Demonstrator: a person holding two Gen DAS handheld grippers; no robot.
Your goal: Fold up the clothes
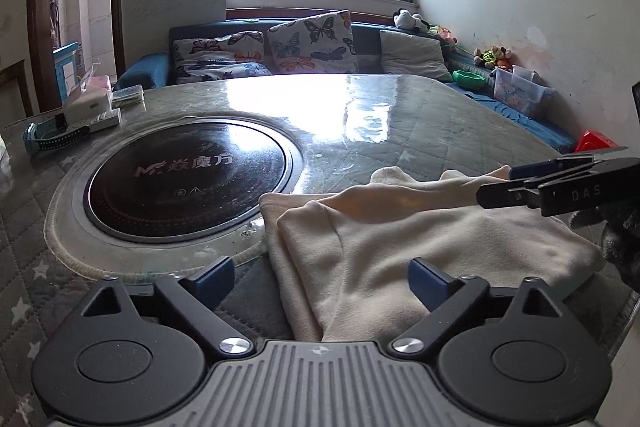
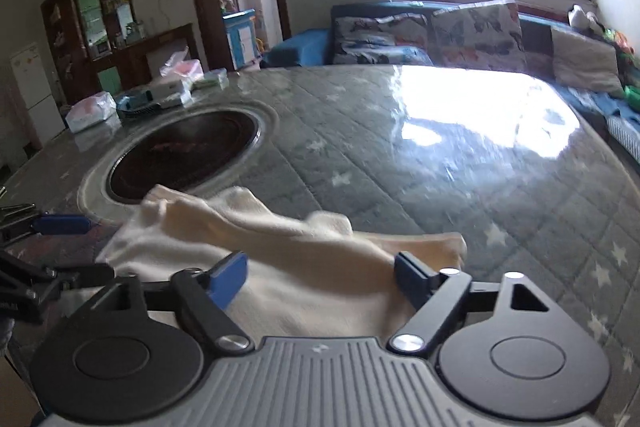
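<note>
A cream garment lies folded in layers on the glass-topped table, near its front edge. My left gripper is open just above the garment's left part, its blue pads wide apart and touching nothing. From the right, my right gripper reaches over the garment's far edge. In the right wrist view the same garment sits bunched below my open right gripper, with no cloth pinched between the pads. The left gripper shows at the left edge.
A round black cooktop is set into the table left of the garment. Boxes and a watch strap crowd the far left. A sofa with butterfly cushions stands behind the table. Bare quilted tabletop stretches beyond the garment.
</note>
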